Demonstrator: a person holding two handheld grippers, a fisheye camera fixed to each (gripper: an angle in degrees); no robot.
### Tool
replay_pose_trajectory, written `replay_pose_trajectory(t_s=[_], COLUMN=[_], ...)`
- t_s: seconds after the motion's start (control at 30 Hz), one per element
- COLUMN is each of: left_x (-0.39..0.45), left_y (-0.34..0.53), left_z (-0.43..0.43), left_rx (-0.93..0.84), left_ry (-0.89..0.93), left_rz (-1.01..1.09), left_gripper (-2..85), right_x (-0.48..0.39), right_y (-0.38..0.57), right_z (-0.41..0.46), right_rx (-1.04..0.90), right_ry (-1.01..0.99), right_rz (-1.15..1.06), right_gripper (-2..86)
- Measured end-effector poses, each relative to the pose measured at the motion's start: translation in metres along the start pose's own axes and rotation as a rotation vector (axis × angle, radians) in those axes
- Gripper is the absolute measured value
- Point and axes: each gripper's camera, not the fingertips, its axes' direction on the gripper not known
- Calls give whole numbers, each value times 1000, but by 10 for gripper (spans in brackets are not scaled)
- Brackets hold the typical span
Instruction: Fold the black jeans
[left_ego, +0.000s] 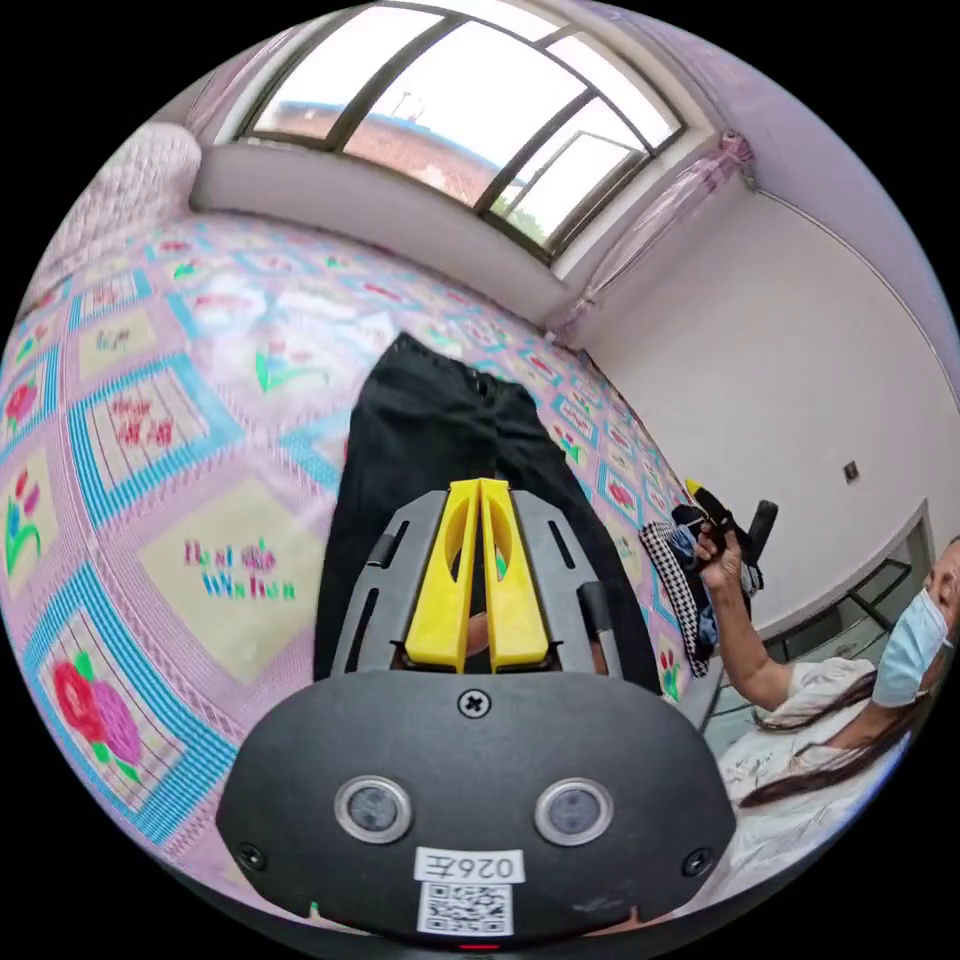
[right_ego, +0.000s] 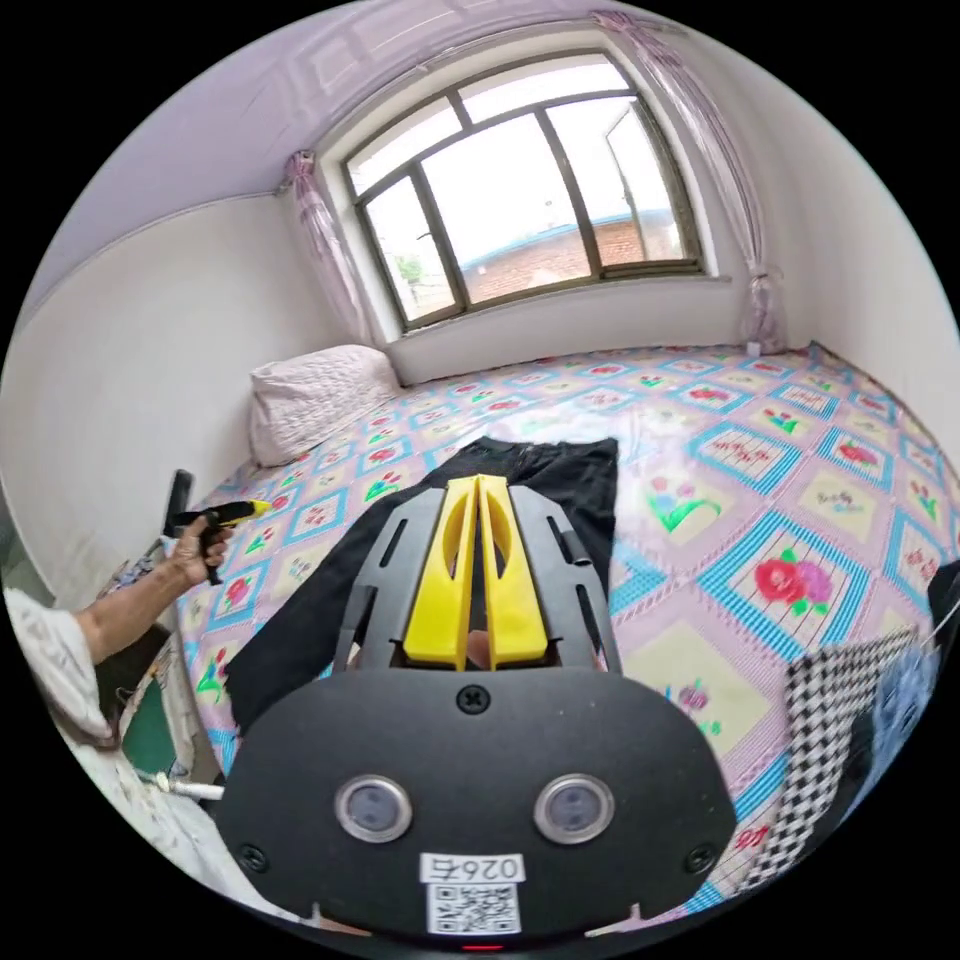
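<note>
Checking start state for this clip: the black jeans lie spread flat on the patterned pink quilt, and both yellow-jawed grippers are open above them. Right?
Not quite. The black jeans do lie flat on the patterned pink quilt, but the left gripper and right gripper are shut, jaws together on nothing, as each gripper's own view shows.

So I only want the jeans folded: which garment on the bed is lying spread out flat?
The black jeans, laid flat mid-bed; the checked cloth sits heaped with other clothes at the bed's edge.
</note>
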Motion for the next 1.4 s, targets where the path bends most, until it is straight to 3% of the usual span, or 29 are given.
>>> replay_pose_trajectory(t_s=[0.2,0.37,0.43,0.67,0.77,0.83,0.9,0.97,1.07,1.4], left_x=[-52,-68,-75,-143,-163,-166,-170,-181,-203,-249], left_y=[103,149,159,180,172,161,147,129,120,155], left_z=[-1,-42,-56,-106,-104,-105,-102,-88,-92,-152], left_rx=[-79,-131,-135,-24,-61,-64,-119,-298,-367,-350], left_ry=[22,-385,-431,-147,-98,-114,-119,-71,83,314], left_rz=[-157,-123,-113,-295,-303,-262,-229,-200,-216,-314], left_gripper=[-7,47,68,146,160,149,77,18,4,-3], right_x=[3,-31,-50,-128,-143,-145,-140,-134,-125,-123], right_y=[135,185,198,230,230,228,229,223,210,231], right_z=[-45,-62,-60,-30,-10,9,43,48,53,16], right_rx=[-75,-212,-265,-398,-421,-448,-526,-505,-581,-608], right_ry=[-70,20,99,207,208,221,290,299,349,403], right_rz=[84,98,75,-126,-163,-169,-171,-146,-111,-125], right_gripper=[-9,14,45,91,109,109,57,11,-9,-10])
